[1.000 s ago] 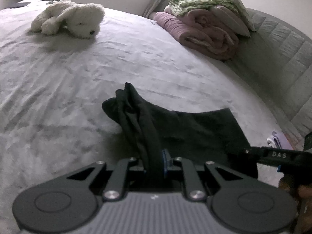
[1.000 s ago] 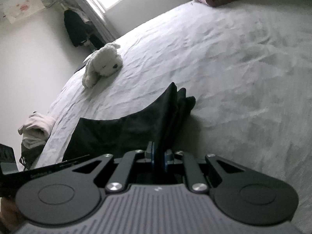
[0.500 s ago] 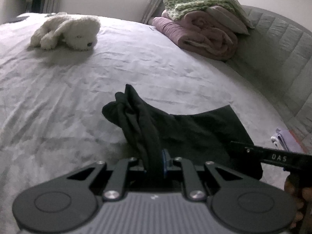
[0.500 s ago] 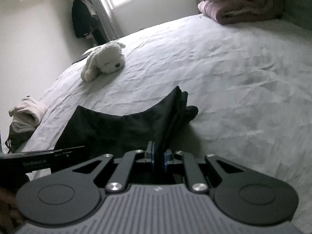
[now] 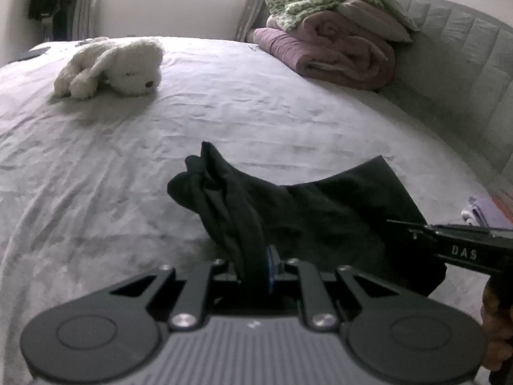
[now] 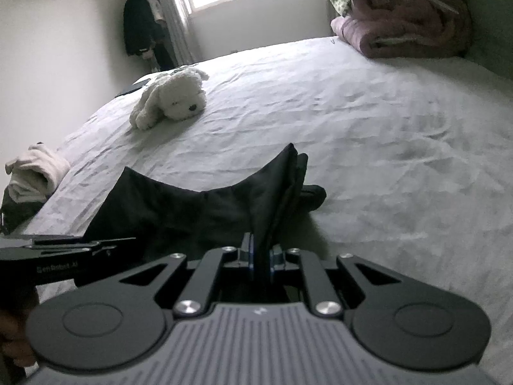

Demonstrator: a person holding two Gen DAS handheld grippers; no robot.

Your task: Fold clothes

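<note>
Left gripper and right gripper each clamp a near corner of the dark soft fabric garment, its body trailing forward onto the grey bed sheet, long edge spanning between them

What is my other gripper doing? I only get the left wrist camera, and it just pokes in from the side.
Observer: In the right wrist view, the right gripper is shut on a bunched edge of the black garment; its fingers pinch the cloth between them.
Operator: Cool! Is there other stuff your camera shows that mine doesn't?
Observer: Yes. A rolled-up white cloth sits by the edge of the bed, resting on something dark that I cannot make out.
</note>
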